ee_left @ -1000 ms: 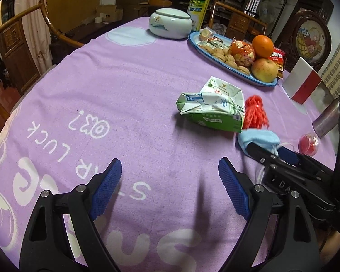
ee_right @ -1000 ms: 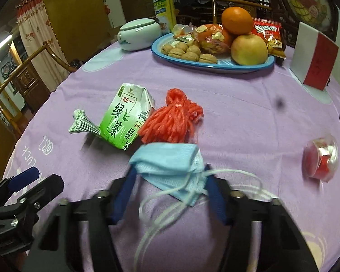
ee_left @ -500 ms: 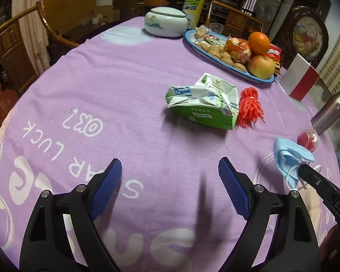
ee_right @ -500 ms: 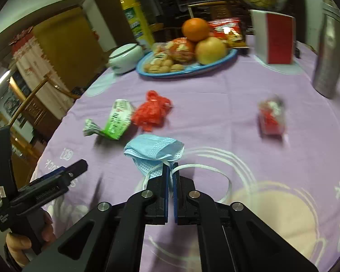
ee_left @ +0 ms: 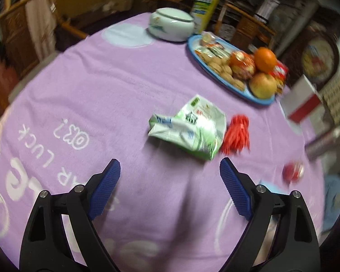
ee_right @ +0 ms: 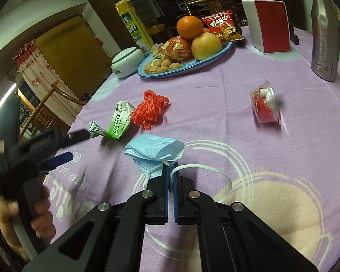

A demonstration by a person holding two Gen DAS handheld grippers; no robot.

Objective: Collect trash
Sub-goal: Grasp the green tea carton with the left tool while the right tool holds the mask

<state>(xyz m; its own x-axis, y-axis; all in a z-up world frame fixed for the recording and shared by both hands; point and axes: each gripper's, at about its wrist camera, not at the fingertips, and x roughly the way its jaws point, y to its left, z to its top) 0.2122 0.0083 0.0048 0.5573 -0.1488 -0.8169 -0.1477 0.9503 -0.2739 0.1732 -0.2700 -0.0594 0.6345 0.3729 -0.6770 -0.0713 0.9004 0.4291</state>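
My right tool has dragged the mask lower-centre, clenched on it; left tool gapes empty. One carton, one red bundle, one cup.
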